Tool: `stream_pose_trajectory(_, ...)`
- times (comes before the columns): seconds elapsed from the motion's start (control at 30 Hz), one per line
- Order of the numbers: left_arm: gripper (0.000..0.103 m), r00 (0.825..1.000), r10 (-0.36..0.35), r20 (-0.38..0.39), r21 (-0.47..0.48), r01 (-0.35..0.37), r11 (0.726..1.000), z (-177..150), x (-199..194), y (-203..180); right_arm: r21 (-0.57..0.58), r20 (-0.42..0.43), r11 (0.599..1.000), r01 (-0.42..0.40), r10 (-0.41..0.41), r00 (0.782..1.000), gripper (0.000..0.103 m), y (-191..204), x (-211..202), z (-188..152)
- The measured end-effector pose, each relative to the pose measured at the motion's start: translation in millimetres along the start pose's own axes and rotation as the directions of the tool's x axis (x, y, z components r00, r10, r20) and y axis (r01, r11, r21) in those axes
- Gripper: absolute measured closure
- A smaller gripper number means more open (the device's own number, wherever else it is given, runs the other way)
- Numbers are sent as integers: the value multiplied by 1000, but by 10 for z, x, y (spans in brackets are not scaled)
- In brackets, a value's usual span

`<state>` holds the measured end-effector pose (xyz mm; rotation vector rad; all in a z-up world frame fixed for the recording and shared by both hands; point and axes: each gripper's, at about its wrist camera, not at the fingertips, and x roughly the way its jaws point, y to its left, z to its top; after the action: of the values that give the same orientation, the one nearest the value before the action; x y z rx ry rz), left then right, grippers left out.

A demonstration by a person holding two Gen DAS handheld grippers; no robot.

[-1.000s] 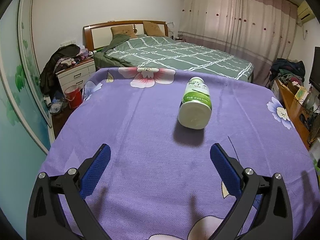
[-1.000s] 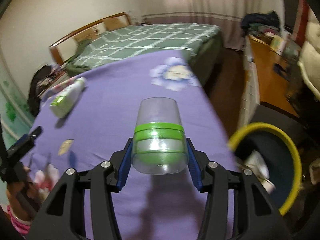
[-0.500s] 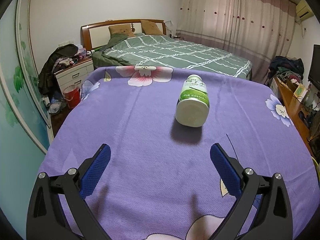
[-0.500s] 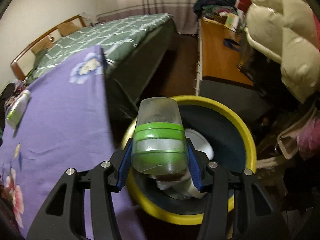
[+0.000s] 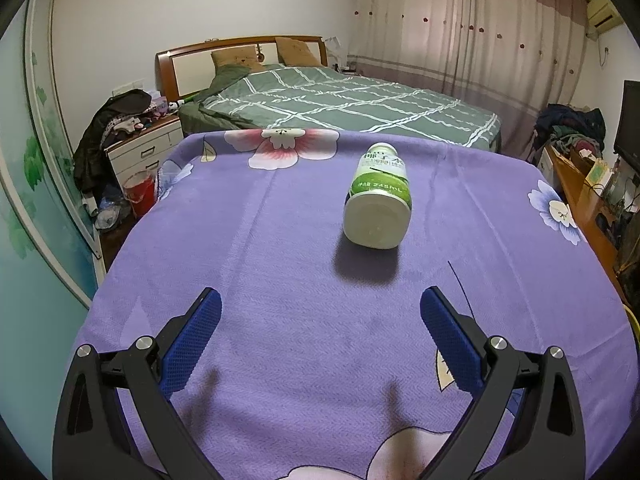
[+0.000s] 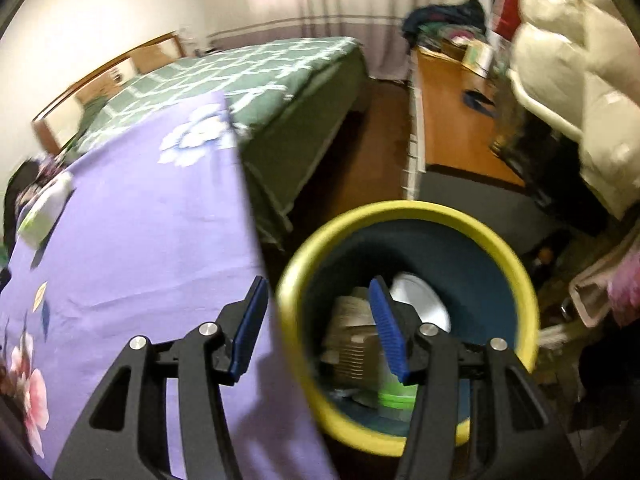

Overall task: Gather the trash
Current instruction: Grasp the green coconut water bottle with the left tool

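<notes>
A white bottle with a green label [image 5: 378, 200] lies on its side on the purple flowered cloth [image 5: 280, 264], base towards me. My left gripper [image 5: 320, 316] is open and empty, a little short of the bottle. My right gripper [image 6: 318, 300] is open and empty above the rim of a yellow-rimmed bin [image 6: 500, 240] that stands on the floor beside the table. The clear cup with a green band [image 6: 396, 398] lies inside the bin with other trash. The bottle also shows, blurred, at the far left of the right wrist view [image 6: 46, 208].
A bed with a green checked cover [image 5: 352, 104] stands beyond the table. A nightstand [image 5: 140, 152] and a red bucket [image 5: 138, 192] are at the left. A wooden desk [image 6: 452, 108] and a pale padded coat [image 6: 580, 80] are at the right, near the bin.
My right gripper swung from over the table to the bin, opened and let go of the cup, which now lies in the bin. My left gripper has drifted slightly.
</notes>
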<state>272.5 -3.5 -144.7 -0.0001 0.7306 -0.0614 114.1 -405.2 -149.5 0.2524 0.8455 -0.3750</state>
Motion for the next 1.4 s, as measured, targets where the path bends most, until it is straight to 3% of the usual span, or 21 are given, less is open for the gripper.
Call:
stream_pose_trajectory(0.23, 5, 998, -17, -53, 18, 18, 1000, 121, 37, -90, -15, 10, 1000, -12, 13, 1000, 53, 174, 95, 43)
stream_pose_trajectory(0.4, 5, 994, -65, -86, 27, 68, 997, 448, 150, -248, 5, 25, 1000, -6, 6, 1000, 53, 150, 73, 54)
stream_pose_trajectory(0.73, 6, 983, -50, -178, -4, 51, 999, 853, 894, -426, 34, 2, 999, -36, 35, 999, 53, 107, 120, 61)
stream_pose_trajectory(0.83, 17, 978, -55, -202, -26, 51, 998, 845, 1043, -405, 29, 1, 999, -35, 35, 999, 53, 99, 131, 67)
stream_pose_trajectory(1.13, 30, 981, -49, -189, 2, 51, 999, 811, 1197, -447, 20, -7, 999, -29, 29, 1000, 53, 118, 156, 64)
stream_pose_trajectory(1.23, 43, 981, -51, -189, 9, 54, 998, 804, 1194, -444, 19, -7, 999, -28, 29, 1000, 53, 126, 153, 60)
stream_pose_trajectory(1.4, 47, 984, -45, -170, 25, 50, 998, 795, 1165, -452, 19, -8, 999, -30, 30, 1000, 53, 132, 155, 57)
